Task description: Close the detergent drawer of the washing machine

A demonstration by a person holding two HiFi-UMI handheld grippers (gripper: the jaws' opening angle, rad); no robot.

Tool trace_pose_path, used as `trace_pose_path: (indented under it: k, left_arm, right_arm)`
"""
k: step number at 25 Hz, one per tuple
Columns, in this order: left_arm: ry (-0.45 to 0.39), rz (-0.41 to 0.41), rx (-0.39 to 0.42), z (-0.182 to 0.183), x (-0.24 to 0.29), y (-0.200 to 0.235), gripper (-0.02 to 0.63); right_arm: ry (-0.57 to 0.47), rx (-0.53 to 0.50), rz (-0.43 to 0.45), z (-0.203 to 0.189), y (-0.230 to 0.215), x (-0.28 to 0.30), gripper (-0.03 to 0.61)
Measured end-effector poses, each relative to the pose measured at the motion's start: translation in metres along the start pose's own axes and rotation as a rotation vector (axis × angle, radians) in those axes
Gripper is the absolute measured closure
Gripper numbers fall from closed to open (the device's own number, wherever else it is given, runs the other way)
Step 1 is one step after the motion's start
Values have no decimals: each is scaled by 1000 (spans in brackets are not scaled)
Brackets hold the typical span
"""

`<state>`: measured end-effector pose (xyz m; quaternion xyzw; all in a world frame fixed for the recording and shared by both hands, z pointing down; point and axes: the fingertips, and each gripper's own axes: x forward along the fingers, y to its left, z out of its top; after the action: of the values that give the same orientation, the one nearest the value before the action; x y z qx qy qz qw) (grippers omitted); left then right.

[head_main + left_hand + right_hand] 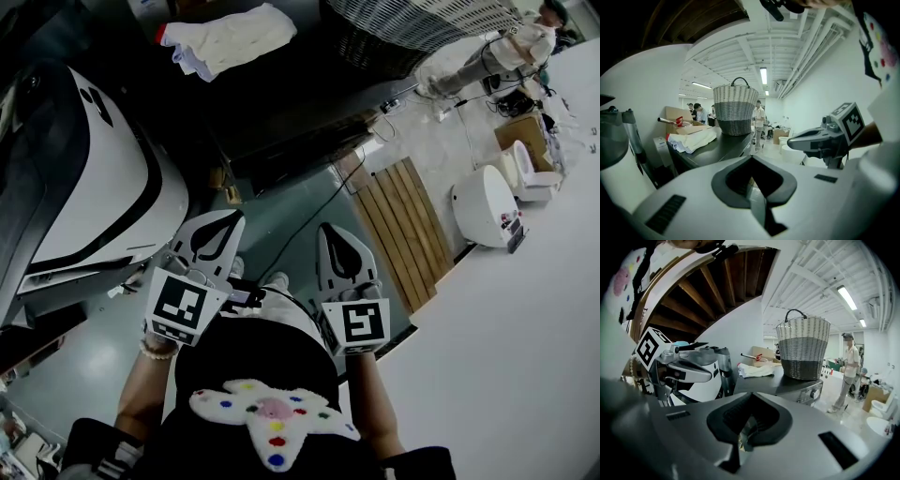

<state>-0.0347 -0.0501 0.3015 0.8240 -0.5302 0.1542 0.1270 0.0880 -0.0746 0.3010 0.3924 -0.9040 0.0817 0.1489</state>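
- Holding nearest you: left gripper (228, 223) and right gripper (333, 234), side by side in front of your body. Both pairs of tongs are clenched tip to tip, and each gripper's own view shows nothing between them.
- Item, below the tongs: grey floor (281, 202) and a slatted wooden mat (398, 225), seen in the head view only.
- Item, to your left: a large white-and-black appliance (84, 187).
- Item, ahead and well apart from both tongs: a dark worktop (717, 145) bearing folded towels (230, 37) and a woven basket (803, 348).
- Item, under that worktop: a grey front panel with a knob (812, 393), probably the washing machine. Only the right gripper view shows it; the worktop hides it from the head view and the left gripper view.
- Item, task's thing: the detergent drawer cannot be made out in any view, so whether it stands out or sits flush you cannot tell.
- Judgement: tongs held this far off suit a drawer yet to be pushed or one already home.
- Handling note: if the drawer juts out, press its face squarely with clenched tips, straight along its runners, until flush.
- Item, farthest: a person standing (846, 371) beyond the basket.
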Motion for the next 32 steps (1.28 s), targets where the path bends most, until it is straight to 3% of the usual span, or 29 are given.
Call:
trace_pose_path:
  k: [32]
  left_arm:
    - [7,7,-4,-8,-11,-1,603]
  right_arm:
    - [10,-25,27,-2,26,-6,574]
